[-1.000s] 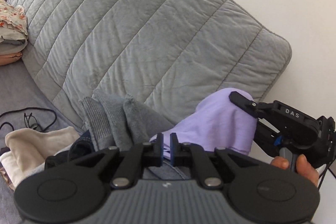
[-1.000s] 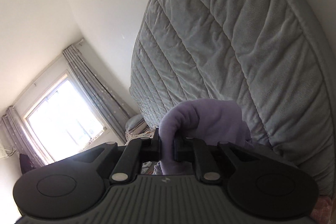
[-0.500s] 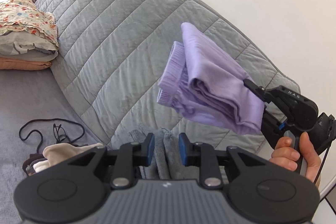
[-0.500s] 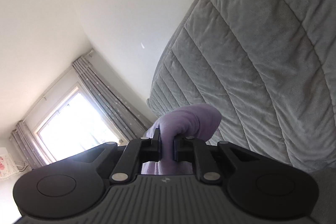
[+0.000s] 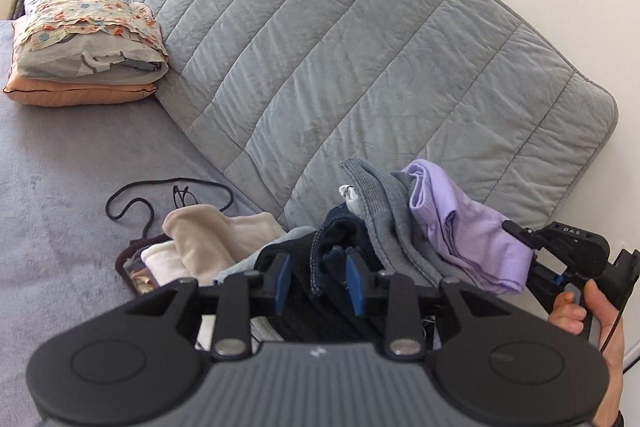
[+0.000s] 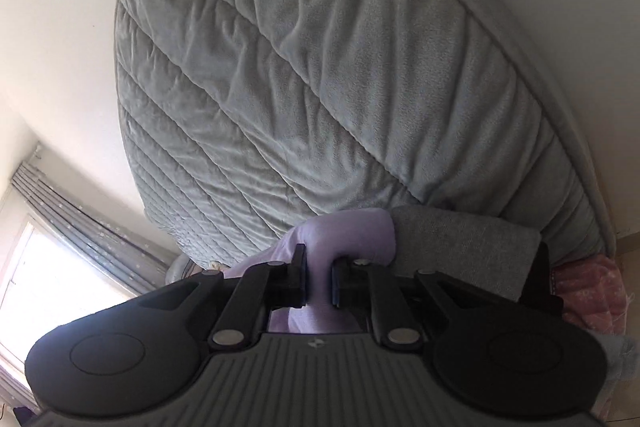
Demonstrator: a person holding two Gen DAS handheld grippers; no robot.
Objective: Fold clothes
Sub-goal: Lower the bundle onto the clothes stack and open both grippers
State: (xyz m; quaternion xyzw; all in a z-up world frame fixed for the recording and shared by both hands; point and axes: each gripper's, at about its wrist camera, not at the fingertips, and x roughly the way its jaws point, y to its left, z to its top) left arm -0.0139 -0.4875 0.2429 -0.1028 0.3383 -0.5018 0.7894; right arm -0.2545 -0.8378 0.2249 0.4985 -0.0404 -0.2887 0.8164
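Right jaws clamped on the folded lilac garment [image 5: 472, 239], now lowered from mid-air onto the stack of folded clothes [image 5: 384, 215] against the quilted cushion [image 5: 340, 67]. Left gripper [image 5: 316, 281] opening, jaws spreading with nothing pinched, over the dark denim [image 5: 320, 247]. Probably 1 fold finished; release by the right gripper [image 6: 319, 281] likely next.
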